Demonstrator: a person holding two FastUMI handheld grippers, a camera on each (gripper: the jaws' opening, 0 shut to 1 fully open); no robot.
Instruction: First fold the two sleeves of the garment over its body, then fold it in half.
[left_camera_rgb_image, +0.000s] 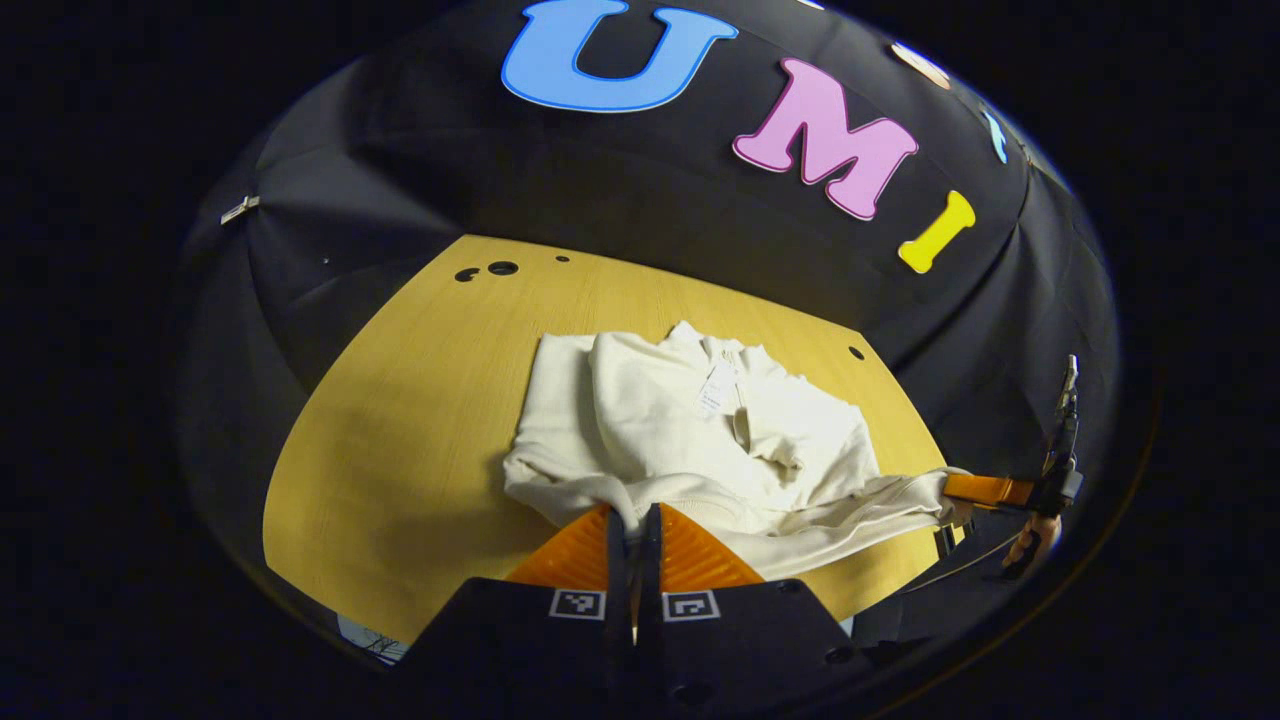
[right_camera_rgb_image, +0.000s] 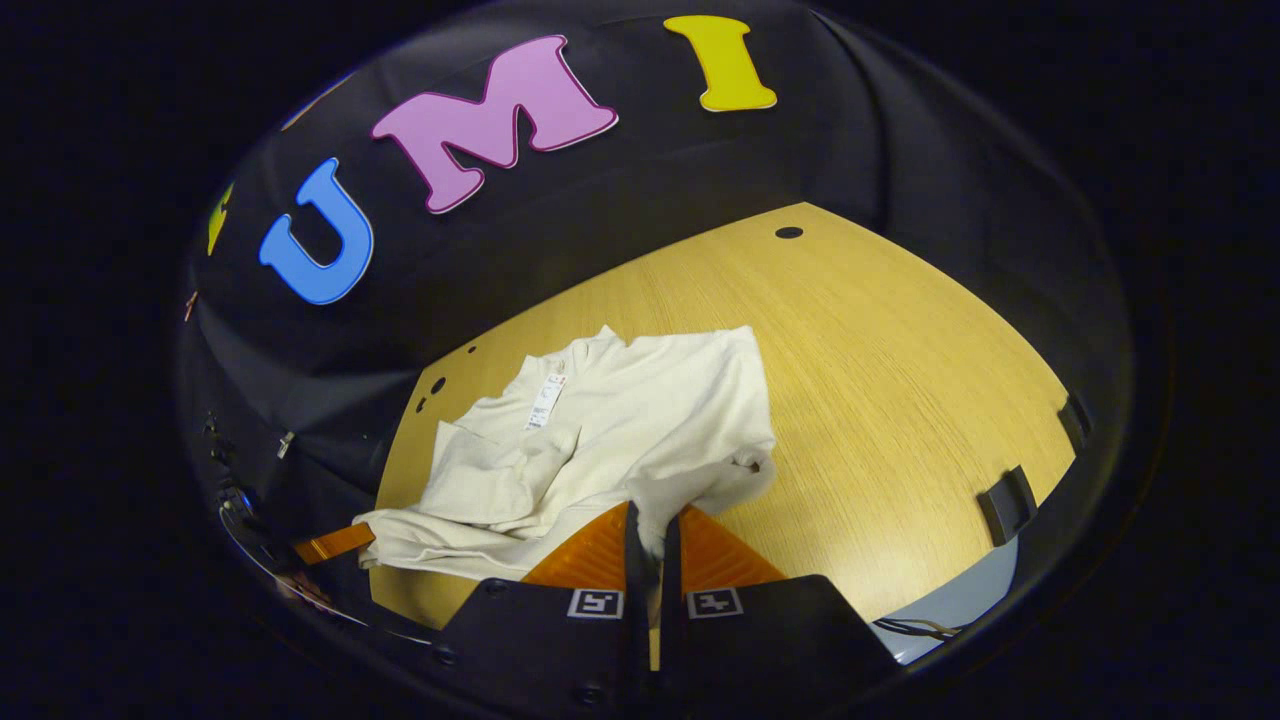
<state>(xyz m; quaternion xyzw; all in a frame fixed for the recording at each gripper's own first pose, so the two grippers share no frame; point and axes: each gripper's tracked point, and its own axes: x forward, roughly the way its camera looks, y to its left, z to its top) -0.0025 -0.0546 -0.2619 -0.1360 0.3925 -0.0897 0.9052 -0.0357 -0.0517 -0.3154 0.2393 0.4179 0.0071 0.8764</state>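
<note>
A cream sweatshirt (left_camera_rgb_image: 690, 430) lies on the wooden table (left_camera_rgb_image: 400, 400), both sleeves laid across its body and a paper tag (left_camera_rgb_image: 716, 388) at the collar. In the left gripper view my left gripper (left_camera_rgb_image: 633, 520) is shut on the near hem at one corner. Farther right the right gripper (left_camera_rgb_image: 960, 492) pinches the hem's other corner, a hand (left_camera_rgb_image: 1035, 545) behind it. In the right gripper view the sweatshirt (right_camera_rgb_image: 600, 440) spreads ahead, and my right gripper (right_camera_rgb_image: 655, 535) is shut on a bunch of its hem. The left gripper (right_camera_rgb_image: 335, 542) shows at the far left, at the hem's other end.
The table (right_camera_rgb_image: 900, 380) has small round holes (left_camera_rgb_image: 500, 268) near its far corners. Black brackets (right_camera_rgb_image: 1005, 505) sit on its right edge in the right gripper view. Black cloth walls close in behind and beside the table. Bare wood stretches on both sides of the sweatshirt.
</note>
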